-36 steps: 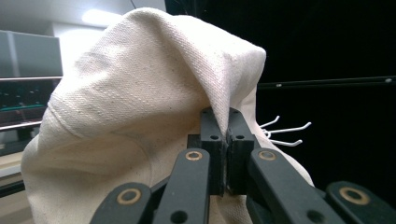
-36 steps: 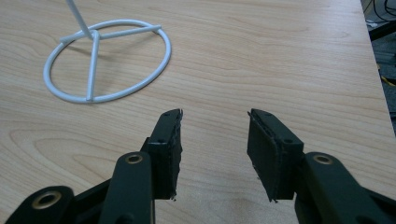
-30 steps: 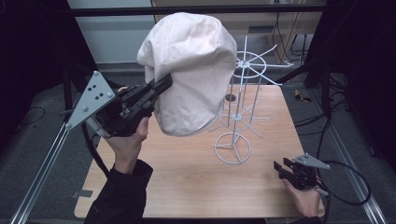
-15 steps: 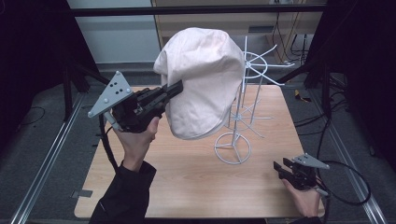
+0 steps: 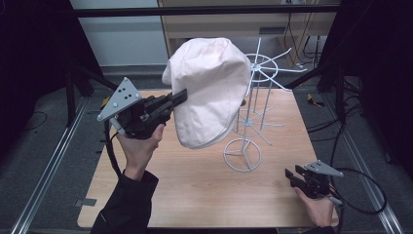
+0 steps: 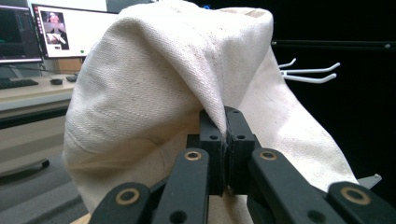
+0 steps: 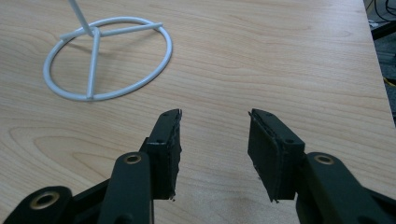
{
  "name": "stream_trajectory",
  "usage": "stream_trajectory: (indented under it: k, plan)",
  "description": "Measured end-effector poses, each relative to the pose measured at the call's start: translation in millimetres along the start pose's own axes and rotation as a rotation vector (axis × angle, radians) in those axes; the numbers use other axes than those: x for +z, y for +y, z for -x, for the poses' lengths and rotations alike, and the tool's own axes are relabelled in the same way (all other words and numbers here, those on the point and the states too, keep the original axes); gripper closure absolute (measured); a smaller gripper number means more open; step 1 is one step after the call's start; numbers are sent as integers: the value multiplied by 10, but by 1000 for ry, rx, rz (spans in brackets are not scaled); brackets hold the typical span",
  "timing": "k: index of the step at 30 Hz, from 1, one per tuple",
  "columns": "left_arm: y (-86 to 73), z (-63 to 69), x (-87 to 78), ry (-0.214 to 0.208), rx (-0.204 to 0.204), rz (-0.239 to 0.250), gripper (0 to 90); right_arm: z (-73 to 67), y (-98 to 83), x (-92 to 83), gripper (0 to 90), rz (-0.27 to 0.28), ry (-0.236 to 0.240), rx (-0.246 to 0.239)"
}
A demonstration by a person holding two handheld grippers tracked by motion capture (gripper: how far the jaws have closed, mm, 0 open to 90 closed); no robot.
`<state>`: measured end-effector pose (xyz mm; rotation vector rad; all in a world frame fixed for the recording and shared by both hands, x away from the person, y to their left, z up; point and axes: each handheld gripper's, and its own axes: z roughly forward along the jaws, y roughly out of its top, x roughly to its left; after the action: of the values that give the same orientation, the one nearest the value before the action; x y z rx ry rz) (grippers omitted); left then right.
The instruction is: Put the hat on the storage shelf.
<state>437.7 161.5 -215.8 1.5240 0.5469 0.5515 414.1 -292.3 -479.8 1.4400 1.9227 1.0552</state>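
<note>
1. The left gripper (image 5: 181, 96) is pinching a fold of the pale cream, coarse-woven cloth cap (image 5: 209, 90) and holding it up in the air, above the far half of the light wooden table (image 5: 195, 190).

2. In the left gripper view its jaws are pressing together on the cap's (image 6: 154, 88) fabric (the cloth is running up out of the narrow seam between the two black pads), so that claw is clamping the cap rather than standing empty.

3. In the high view the cap is hanging with its rounded crown uppermost and its opening facing down, just beside the white wire hat stand (image 5: 251, 117); it is covering part of the stand's left side, and whether cloth and wire are touching cannot be told.

4. The stand's round wire base ring (image 5: 242, 155) is resting on the table, near the middle right, and its hooked prongs (image 6: 308, 72) are showing to the right of the cap in the left gripper view.

5. The right gripper (image 5: 290, 176) is sitting low at the near right corner of the table, well apart from the cap.

6. Its jaws are standing moderately apart with nothing between them, having just been opening a little; under the gap (image 7: 214, 144) bare wood is showing, with the base ring (image 7: 108, 58) lying ahead and to the left.
</note>
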Motion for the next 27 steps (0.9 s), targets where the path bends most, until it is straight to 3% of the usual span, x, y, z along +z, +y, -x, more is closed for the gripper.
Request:
stream_trajectory:
  k: [14, 27]
  plan:
    - [-174, -46, 89, 5, -2, -96, 859, 0, -2, 3, 529, 4, -3, -10]
    - [-370, -14, 209, 8, -9, -154, 841, -10, -2, 8, 515, 1, 1, -11]
